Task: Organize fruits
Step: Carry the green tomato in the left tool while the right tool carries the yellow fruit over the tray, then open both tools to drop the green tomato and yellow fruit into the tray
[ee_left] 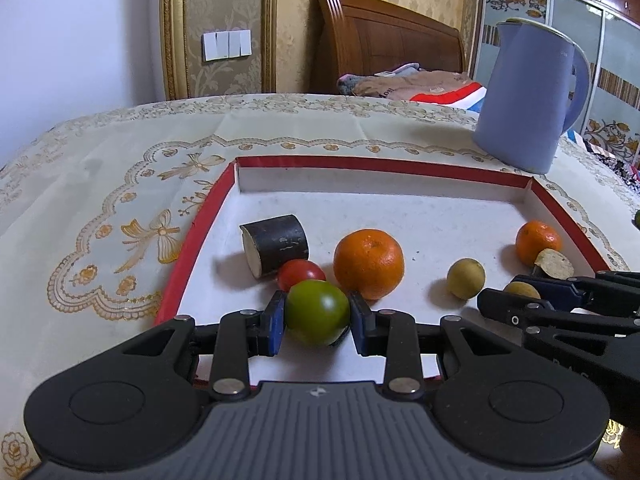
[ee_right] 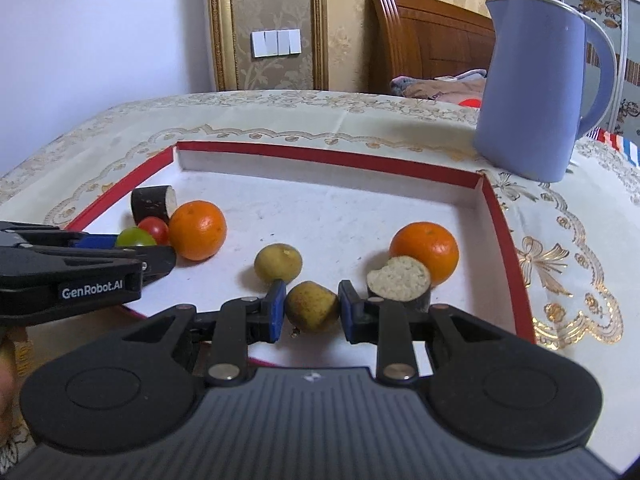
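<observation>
On the cloth-covered surface (ee_left: 120, 152), a shallow cardboard tray (ee_left: 376, 164) with red outer walls and a scuffed white floor is holding the fruit. Inside it, a dark-skinned cut cylinder with a pale face (ee_left: 276, 245) is lying at the left, a small red tomato (ee_left: 301, 274) is sitting just in front of it, and a large glossy orange (ee_left: 369, 263) is resting beside that. Toward the right, a smaller orange (ee_right: 425, 251) is sitting behind a second dark-skinned cut piece with a crumbly pale face (ee_right: 399, 280), and a dull yellow-brown round fruit (ee_right: 278, 262) is lying between the two oranges. The left tongs (ee_left: 317, 315) are clenching a smooth green tomato (ee_left: 318, 312) between blue pads at the tray's near edge. The right tongs (ee_right: 312, 308) are gripping a speckled yellow-brown fruit (ee_right: 312, 306), also at the near edge. A matte lilac kettle (ee_right: 536, 84) is standing on the embroidered cloth beyond the tray's right corner.
</observation>
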